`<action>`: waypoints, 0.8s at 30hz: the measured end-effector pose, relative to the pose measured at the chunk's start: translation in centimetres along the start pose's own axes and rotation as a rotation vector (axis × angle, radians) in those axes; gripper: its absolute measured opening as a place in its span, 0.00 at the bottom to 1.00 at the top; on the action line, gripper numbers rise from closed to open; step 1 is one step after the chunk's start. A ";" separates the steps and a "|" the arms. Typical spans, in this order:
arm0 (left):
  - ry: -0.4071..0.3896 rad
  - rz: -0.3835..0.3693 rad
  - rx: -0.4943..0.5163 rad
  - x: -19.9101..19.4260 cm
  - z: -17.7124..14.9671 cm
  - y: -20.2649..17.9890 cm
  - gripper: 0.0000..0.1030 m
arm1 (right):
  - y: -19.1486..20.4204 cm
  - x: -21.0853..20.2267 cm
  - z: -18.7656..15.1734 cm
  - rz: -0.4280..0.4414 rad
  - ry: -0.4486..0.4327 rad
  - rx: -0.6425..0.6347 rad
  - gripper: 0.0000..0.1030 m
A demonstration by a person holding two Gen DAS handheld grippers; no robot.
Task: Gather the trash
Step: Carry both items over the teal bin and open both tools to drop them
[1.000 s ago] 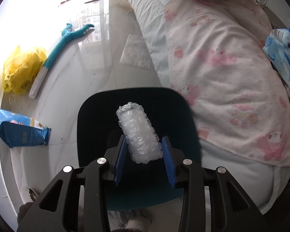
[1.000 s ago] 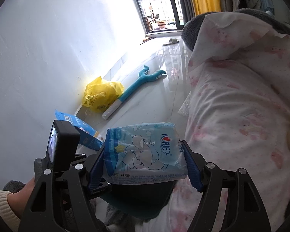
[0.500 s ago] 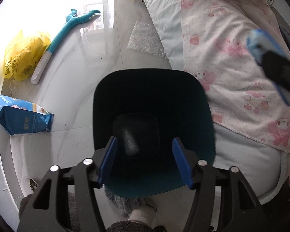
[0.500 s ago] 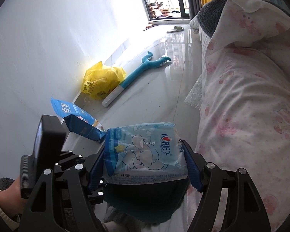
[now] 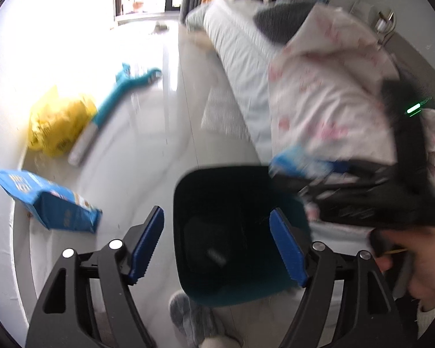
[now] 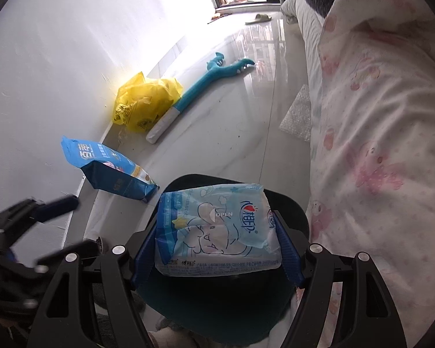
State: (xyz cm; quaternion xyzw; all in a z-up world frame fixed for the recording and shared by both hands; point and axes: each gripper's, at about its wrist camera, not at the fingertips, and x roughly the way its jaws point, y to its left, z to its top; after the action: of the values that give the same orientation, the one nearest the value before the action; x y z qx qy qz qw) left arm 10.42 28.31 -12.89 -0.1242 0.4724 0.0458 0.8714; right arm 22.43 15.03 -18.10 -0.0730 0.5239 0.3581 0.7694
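Observation:
A dark teal trash bin [image 5: 240,275] stands on the floor by the bed. My left gripper [image 5: 217,246] is open and empty, held over the bin's left rim. My right gripper [image 6: 217,243] is shut on a light blue wet-wipes pack [image 6: 217,229] and holds it above the bin [image 6: 226,304]. The pack and the right gripper show blurred at the bin's far right in the left wrist view [image 5: 301,165]. The left gripper appears blurred at the left edge of the right wrist view [image 6: 34,232].
A blue snack bag [image 6: 110,171], a crumpled yellow plastic bag [image 6: 145,101] and a teal long-handled toy [image 6: 200,87] lie on the floor by the white wall. A bubble-wrap sheet [image 6: 298,116] lies beside the bed with the pink-patterned quilt [image 6: 377,145].
My left gripper opened and let the bubble-wrap roll drop into the bin, then swung left and up. My right gripper moved over the bin with the wipes pack.

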 end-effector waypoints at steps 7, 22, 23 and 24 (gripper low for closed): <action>-0.125 0.023 0.030 -3.0 0.6 -0.4 0.81 | 0.0 2.9 -0.4 -0.014 0.070 0.006 0.72; -0.345 0.057 0.038 -8.4 2.3 -0.2 0.87 | 1.6 6.4 -2.2 -0.109 0.172 -0.095 0.83; -0.359 0.054 0.036 -8.8 2.5 -0.2 0.88 | 1.8 6.3 -2.4 -0.104 0.172 -0.101 0.85; -0.369 0.052 0.034 -9.1 2.5 -0.3 0.88 | 1.9 6.2 -2.4 -0.098 0.172 -0.106 0.87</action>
State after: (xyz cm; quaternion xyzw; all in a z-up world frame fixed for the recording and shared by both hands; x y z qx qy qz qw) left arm 7.56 29.01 -3.94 -0.0866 0.3084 0.0820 0.9438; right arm 20.58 18.18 -23.96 -0.1696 0.5643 0.3398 0.7331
